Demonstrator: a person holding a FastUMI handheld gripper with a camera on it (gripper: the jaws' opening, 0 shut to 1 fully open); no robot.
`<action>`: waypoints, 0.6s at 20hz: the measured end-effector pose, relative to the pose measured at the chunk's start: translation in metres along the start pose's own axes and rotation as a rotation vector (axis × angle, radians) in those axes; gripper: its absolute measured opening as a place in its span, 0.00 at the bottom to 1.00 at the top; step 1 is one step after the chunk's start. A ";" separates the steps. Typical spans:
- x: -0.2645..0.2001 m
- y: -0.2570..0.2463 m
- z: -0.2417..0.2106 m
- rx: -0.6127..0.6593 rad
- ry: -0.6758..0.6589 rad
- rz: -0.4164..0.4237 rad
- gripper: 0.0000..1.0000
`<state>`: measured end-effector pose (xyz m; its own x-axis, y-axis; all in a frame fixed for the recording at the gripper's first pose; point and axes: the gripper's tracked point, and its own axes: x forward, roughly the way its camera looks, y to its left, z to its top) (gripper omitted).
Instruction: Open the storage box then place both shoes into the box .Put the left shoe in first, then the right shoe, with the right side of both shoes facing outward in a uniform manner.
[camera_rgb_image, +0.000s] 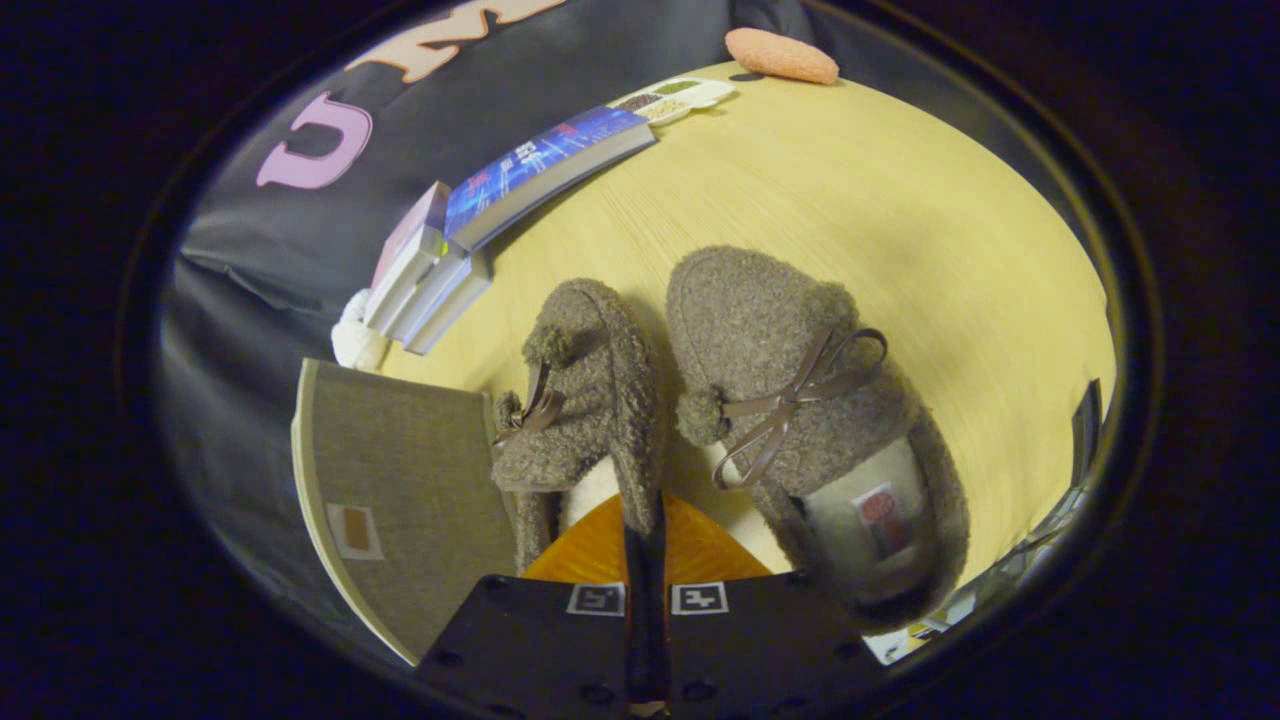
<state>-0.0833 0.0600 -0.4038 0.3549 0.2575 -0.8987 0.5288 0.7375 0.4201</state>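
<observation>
Just ahead of the gripper (645, 520), the left shoe (585, 400) is being pinched by the inner wall of its collar: the fingers are closed to a thin slit, with the fuzzy rim caught between them, one finger inside the opening against the pale lining and the other outside. The shoe is tipping a little onto its side, toe pointing away, so it looks as if it is being raised off the table (900, 220) rather than resting flat, though I cannot tell for sure. The right shoe (800, 400) is lying just beside it, on the right, sole down, bow and pompom up, lining showing.

To the left of the held shoe, the storage box (400, 480) is showing a grey fabric panel with a small label; whether that panel is the lid or a side, and whether the box is open, I cannot tell. Beyond it, a stack of books (520, 190) is leaning along the booth wall, with a white soft item (355, 340) at its near end, a small compartment tray (675, 98) past the books, and a pink sponge (780, 55) at the far edge.

For this step, the grip on a soft collar is likely to be slack, so a slow lift and gentle swing toward the box should be keeping the shoe from twisting; its right side needs to be facing outward when it is going in.
</observation>
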 end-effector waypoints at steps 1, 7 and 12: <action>-0.006 0.004 0.004 0.010 -0.015 0.011 0.03; -0.075 0.055 0.036 0.007 -0.145 0.102 0.03; -0.125 0.146 0.033 -0.049 -0.205 0.232 0.03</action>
<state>-0.0251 0.1147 -0.2260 0.6125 0.2950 -0.7334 0.3791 0.7045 0.6000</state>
